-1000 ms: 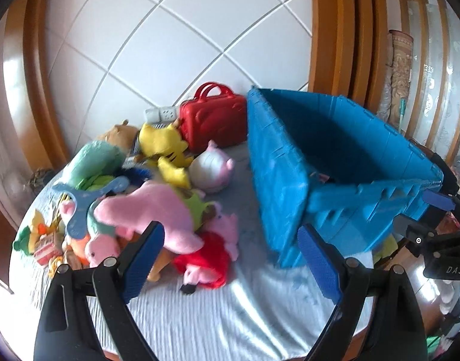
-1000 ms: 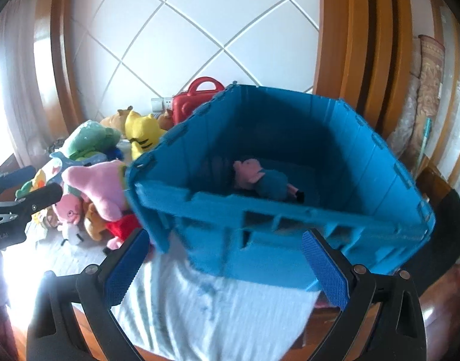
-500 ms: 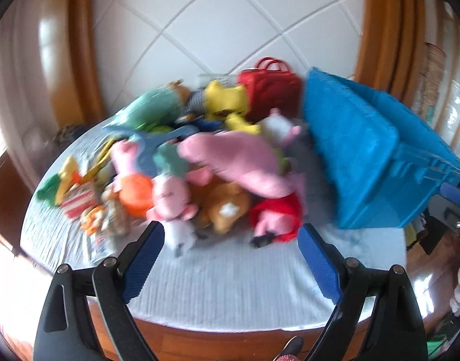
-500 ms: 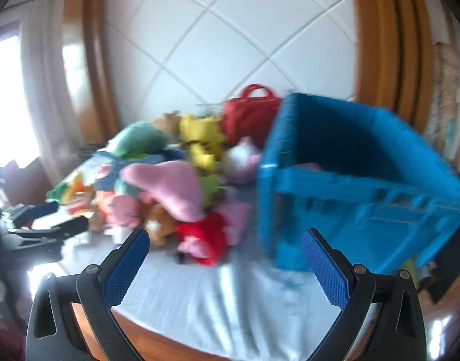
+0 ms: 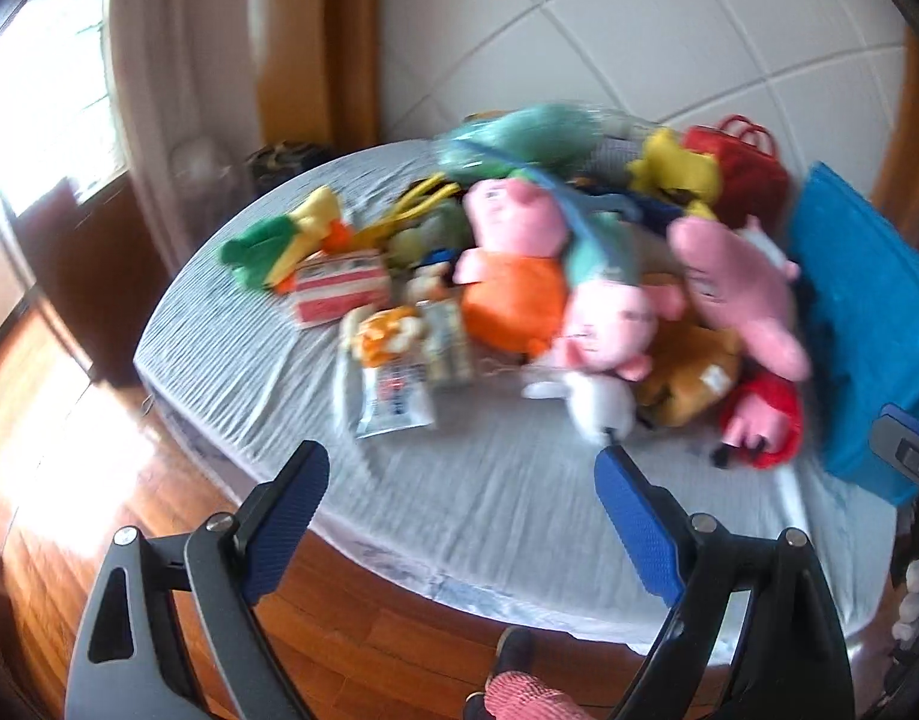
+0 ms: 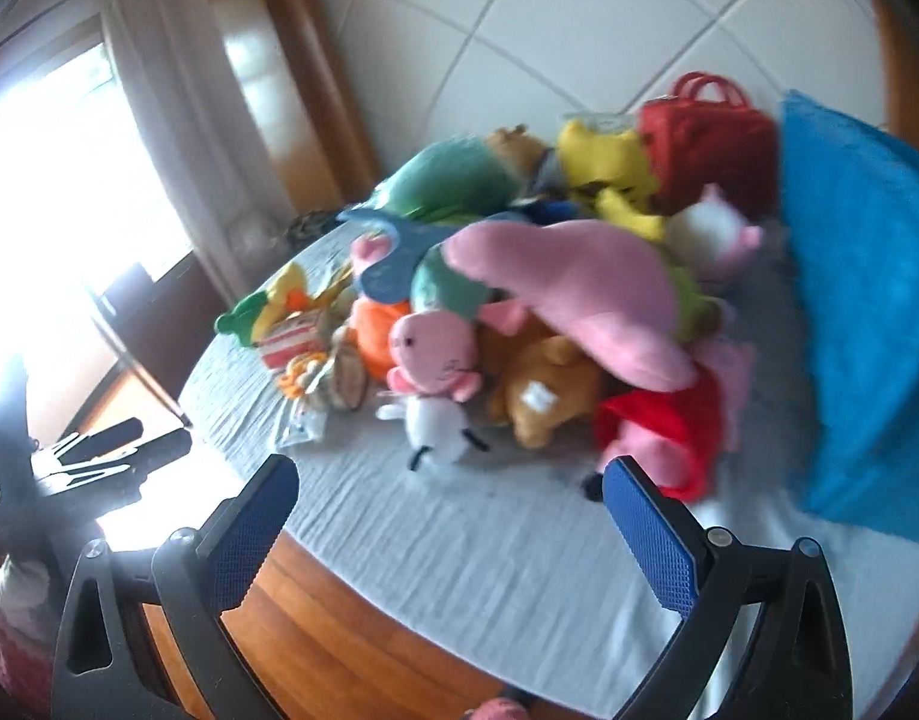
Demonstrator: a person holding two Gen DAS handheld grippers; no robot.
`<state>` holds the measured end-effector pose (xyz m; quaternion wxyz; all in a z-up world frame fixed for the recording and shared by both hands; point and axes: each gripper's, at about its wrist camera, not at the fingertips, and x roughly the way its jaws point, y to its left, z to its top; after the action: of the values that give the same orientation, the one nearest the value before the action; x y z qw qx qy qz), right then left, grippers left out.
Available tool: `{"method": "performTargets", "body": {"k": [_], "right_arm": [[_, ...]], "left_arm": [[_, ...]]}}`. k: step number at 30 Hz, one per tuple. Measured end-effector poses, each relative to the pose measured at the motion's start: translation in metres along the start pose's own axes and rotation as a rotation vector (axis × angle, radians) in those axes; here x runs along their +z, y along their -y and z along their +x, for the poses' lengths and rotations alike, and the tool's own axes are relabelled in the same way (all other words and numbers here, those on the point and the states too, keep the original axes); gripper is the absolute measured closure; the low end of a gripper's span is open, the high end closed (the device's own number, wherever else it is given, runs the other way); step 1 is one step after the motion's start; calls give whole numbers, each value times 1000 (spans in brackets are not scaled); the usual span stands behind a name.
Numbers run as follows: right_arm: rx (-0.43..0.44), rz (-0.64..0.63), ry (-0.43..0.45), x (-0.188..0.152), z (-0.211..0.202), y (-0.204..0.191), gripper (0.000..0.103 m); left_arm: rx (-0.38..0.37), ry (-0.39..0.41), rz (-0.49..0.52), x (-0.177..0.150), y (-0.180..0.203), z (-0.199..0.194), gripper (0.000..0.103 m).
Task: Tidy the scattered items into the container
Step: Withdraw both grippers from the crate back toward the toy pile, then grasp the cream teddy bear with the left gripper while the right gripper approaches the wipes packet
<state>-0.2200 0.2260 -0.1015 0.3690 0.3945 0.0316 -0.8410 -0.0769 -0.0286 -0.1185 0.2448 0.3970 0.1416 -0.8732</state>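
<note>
Left gripper (image 5: 462,510): jaws spread wide, nothing between them, angled downward. Right gripper (image 6: 450,531): jaws likewise wide apart and empty, angled downward.

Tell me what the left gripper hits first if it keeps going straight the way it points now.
Probably the white sheet: the open left gripper aims at bare cloth short of the toys. Nearest beyond are the snack packet and white plush. Blur makes depth uncertain.

Blue container (image 5: 867,324) cut off at right edge; toy pile (image 6: 519,312) motion-blurred.

Toy heap (image 5: 579,276) mid-table (image 5: 519,510) — bin (image 5: 867,324) right, suitcase (image 5: 741,168) behind.
</note>
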Motion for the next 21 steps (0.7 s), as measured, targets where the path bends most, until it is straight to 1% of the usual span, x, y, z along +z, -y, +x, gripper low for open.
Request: {"method": "performTargets", "body": {"k": [3,7,10,12,14,17,21], "right_arm": [[-8,-36,-36,12,35,-15,0],[-8,-96,-85,28,79,-34,0],[23,-113,-123,39,112,-44,1],[47,-124,-141,46,129,-50,6],[50,-145,-144,53,143,-60,18],[71,-169,-160,61,159,-79,25],[70,-177,-185,62,181,-107,27]], "left_arm": [[36,-22,-21,9,-21,19,12],[70,-60,-57,31,-43,50,12],[93,-88,-63,48,-54,75,12],[101,-103,-67,55,-62,89,12],[108,-119,-67,59,-72,102,12],[98,-165,-60,62,-89,126,12],[52,-212,-27,72,-111,160,12]]}}
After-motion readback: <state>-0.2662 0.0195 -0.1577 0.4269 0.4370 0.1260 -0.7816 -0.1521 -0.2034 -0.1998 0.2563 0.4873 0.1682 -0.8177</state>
